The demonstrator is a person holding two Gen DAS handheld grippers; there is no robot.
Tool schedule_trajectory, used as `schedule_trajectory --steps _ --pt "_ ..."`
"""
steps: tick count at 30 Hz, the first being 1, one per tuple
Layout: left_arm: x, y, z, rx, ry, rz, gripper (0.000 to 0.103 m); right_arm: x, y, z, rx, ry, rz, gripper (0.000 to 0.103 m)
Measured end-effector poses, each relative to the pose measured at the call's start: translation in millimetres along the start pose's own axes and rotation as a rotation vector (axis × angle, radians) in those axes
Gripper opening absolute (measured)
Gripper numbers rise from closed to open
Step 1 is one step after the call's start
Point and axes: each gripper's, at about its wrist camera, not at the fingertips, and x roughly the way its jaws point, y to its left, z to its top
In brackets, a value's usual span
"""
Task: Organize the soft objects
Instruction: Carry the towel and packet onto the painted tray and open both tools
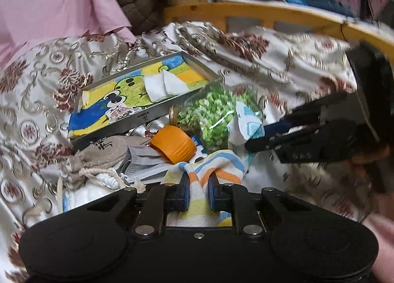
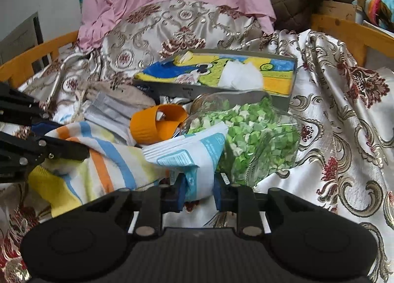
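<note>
Early stage. Striped cloth [image 1: 197, 179] is clamped by left gripper [image 1: 199, 193]; blue-white packet [image 2: 197, 159] is pinched by right gripper [image 2: 199, 193]. Both are barely lifted off the pile. Drawstring pouch [image 1: 108, 152], face mask [image 1: 145, 164] left unsorted on bedspread [image 1: 283, 61].

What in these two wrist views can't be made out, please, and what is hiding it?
- Left wrist view: the right claw is motion-blurred, and its body is cut off by the frame edge.
- Both views: the print on the white-and-blue packet is too small to read.
- Both views: the lower part of the striped cloth is hidden behind the left claw.
- Right wrist view: the jar of green bits is partly covered by the packet.
</note>
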Motion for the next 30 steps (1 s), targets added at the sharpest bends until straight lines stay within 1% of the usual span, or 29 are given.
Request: schedule_trajectory --steps 2,7,12,13,15,18,22,25,28,30 --pt "-3 0 0 -0.030 -0.005 0.001 0.015 -5 -2 1 0.010 -0.020 0.003 0.026" --pt "-13 -2 2 -0.057 -0.028 0.019 0.015 -16 0 4 0.011 -0.075 0.009 0.025" --pt "-23 1 7 -0.098 -0.069 0.029 0.015 -40 -7 10 0.062 -0.187 0.026 0.025" --pt "-23 0 7 -0.098 -0.075 0.029 0.015 -45 -7 11 0.057 -0.217 0.008 0.025" --pt "-23 0 8 -0.096 -0.081 0.027 0.015 -51 -10 14 0.070 -0.252 -0.001 0.025" --pt "-23 1 8 -0.097 -0.092 0.029 0.015 -54 -15 16 0.088 -0.279 -0.013 0.025" --pt "-30 4 10 -0.121 -0.143 0.023 0.015 -57 -20 17 0.114 -0.301 -0.027 0.025" --pt "-34 8 16 -0.157 -0.186 0.029 0.015 -60 -25 19 0.131 -0.318 -0.034 0.025" --pt "-36 17 25 -0.246 -0.230 0.035 0.015 -62 -28 23 0.144 -0.340 -0.035 0.026" --pt "-35 23 35 -0.290 -0.265 0.060 0.015 -62 -29 26 0.145 -0.350 -0.035 0.026"
